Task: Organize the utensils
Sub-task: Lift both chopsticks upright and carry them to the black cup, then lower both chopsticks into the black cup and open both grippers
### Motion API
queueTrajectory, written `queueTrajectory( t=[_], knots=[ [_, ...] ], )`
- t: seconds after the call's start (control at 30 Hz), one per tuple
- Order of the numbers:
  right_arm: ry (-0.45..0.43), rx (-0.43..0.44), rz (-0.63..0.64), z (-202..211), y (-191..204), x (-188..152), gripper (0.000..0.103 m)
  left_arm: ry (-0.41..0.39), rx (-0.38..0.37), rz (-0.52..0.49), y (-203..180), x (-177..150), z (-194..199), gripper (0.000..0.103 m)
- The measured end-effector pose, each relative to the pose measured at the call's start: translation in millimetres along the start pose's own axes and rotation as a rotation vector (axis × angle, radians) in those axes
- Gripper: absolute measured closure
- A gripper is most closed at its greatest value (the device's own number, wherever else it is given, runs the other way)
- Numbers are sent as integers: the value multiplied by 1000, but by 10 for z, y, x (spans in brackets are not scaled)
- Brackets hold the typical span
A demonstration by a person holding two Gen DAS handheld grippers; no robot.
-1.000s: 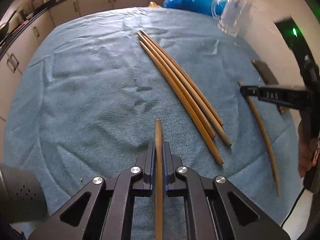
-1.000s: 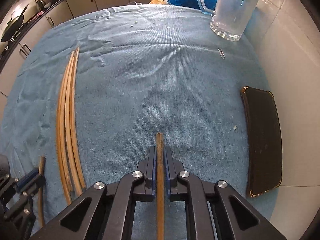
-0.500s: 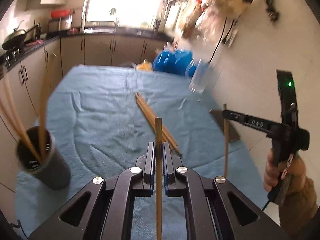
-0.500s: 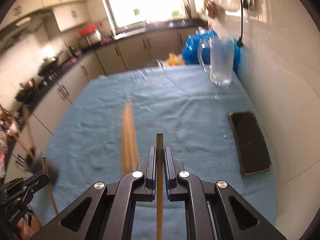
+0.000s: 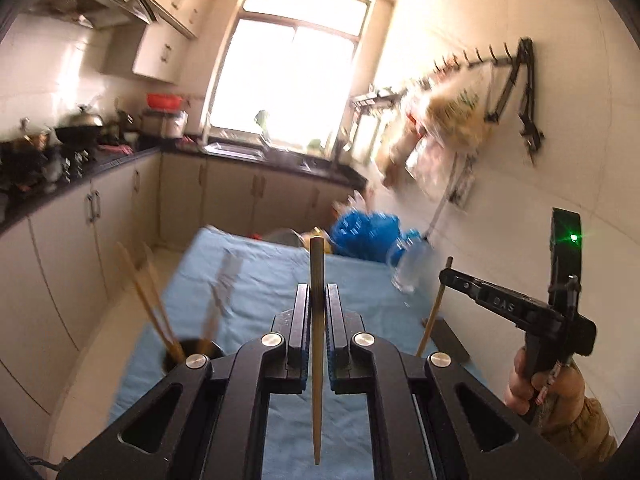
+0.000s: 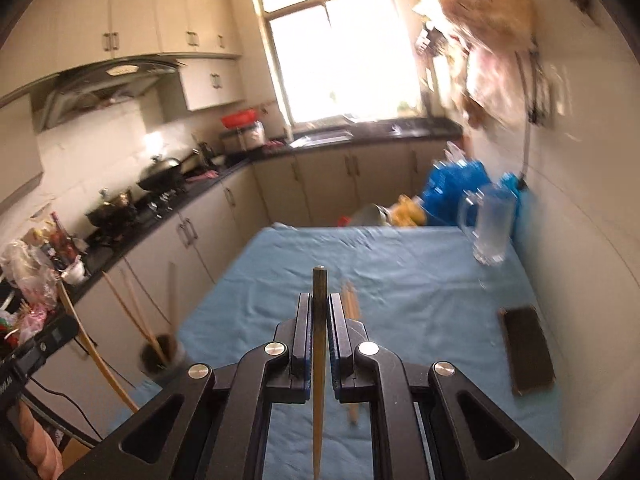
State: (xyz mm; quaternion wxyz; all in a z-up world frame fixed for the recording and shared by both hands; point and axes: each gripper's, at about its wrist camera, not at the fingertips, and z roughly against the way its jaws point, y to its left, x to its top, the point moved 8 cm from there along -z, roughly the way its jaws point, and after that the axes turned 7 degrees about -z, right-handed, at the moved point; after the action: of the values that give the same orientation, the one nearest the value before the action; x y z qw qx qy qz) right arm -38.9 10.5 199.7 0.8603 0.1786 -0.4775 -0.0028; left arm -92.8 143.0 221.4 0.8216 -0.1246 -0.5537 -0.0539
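Your left gripper (image 5: 318, 308) and right gripper (image 6: 319, 312) each have jaws clamped on one chopstick (image 5: 317, 360), carried clear of the desk (image 6: 400, 280), likely bound for the dark holder (image 6: 162, 354) at eight o'clock, where other chopsticks already stand upright.

Tabletop cloth (image 6: 400, 280) plain light blue. Chopsticks (image 5: 317, 360) tan wood. Tongs (image 5: 318, 312) black w/ blue pads. Holder (image 6: 160, 354) dark grey. Bag (image 6: 452, 188) bright blue. Phone (image 6: 526, 350) black.
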Motion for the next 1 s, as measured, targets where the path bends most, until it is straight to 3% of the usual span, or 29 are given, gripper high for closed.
queueTrajectory(
  t=[0.3, 0.47, 0.77, 1.0],
  knots=[
    [-25, 209, 18, -180, 1182, 406, 95, -64, 151, 17, 755, 462, 227, 97],
    [-33, 251, 23, -453, 1640, 423, 95, -54, 194, 34, 1061, 540, 52, 97],
    [0, 229, -2, -1063, 1774, 255, 95, 36, 204, 101, 1398, 234, -559, 97],
    [94, 197, 11, -1412, 1643, 5, 95, 120, 230, 118, 1458, -98, -862, 97]
  ],
)
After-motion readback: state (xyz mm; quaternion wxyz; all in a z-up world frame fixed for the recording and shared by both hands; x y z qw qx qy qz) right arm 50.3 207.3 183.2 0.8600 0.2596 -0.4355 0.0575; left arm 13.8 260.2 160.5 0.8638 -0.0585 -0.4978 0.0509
